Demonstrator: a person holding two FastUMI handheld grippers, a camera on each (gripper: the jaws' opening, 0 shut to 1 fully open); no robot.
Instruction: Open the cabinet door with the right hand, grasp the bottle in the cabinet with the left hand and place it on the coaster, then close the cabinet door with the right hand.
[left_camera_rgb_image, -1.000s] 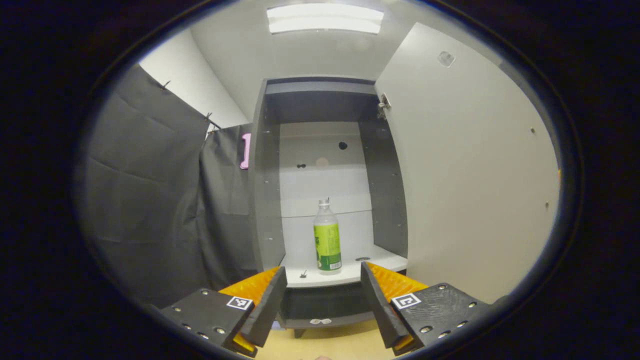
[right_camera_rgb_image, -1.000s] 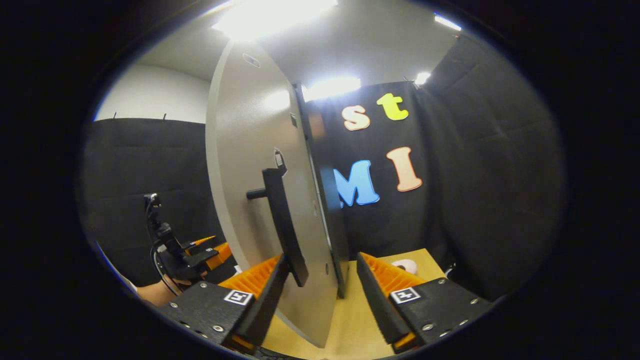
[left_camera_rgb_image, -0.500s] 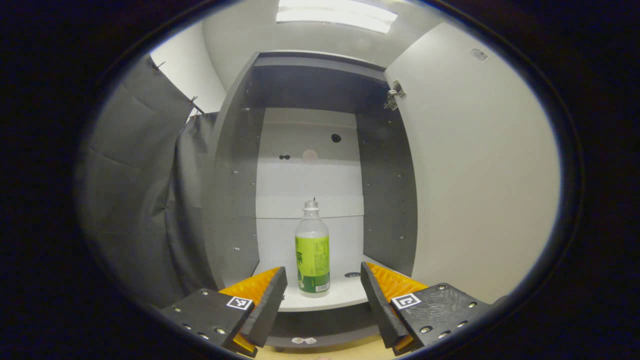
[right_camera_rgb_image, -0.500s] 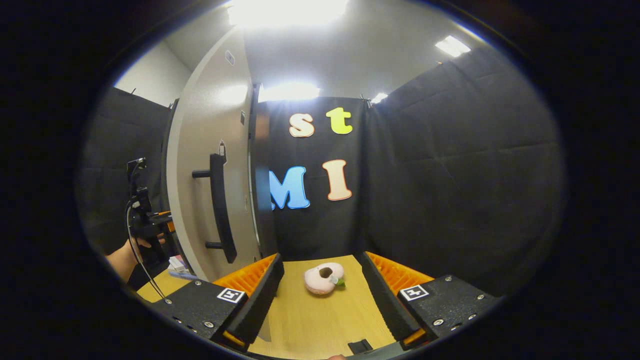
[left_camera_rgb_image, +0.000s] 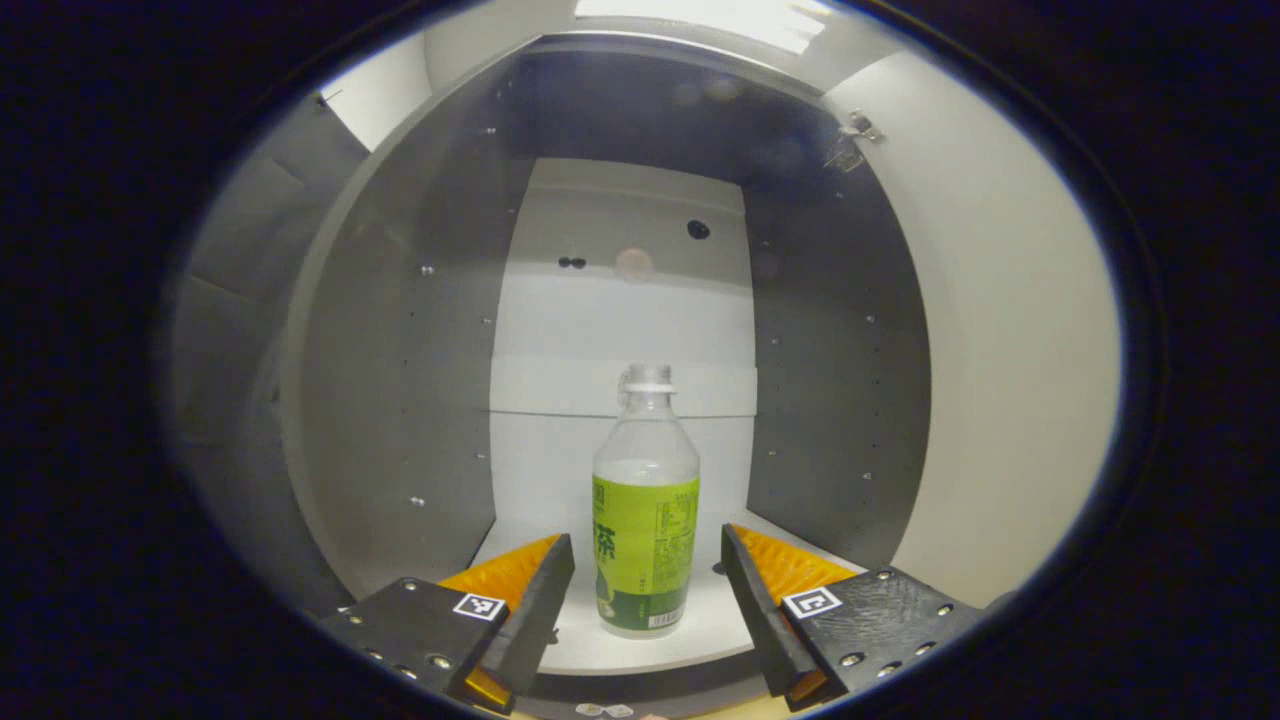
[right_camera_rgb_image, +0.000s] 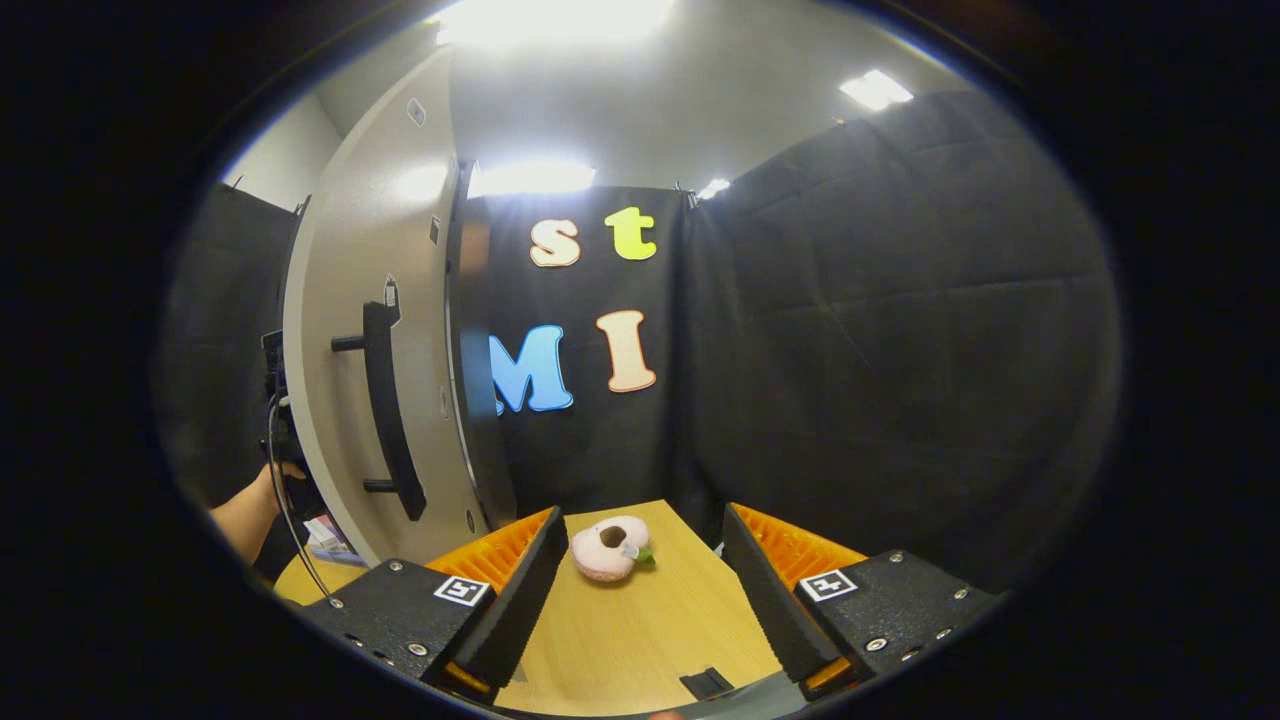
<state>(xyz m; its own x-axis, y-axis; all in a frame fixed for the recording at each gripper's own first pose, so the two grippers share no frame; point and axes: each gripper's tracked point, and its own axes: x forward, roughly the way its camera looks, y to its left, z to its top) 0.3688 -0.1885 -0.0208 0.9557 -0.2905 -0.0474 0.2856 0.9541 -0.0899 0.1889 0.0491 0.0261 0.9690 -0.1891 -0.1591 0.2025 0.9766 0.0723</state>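
Advance the left gripper, jaws spread and empty, until the clear plastic bottle with green label, upright on the white cabinet shelf, sits squarely between both fingers, then clamp on the labelled body.

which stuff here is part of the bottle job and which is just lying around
Part of the job: bottle in the cabinet; open cabinet door with its handle; left gripper; right gripper.

Just lying about: pink plush toy on the table.
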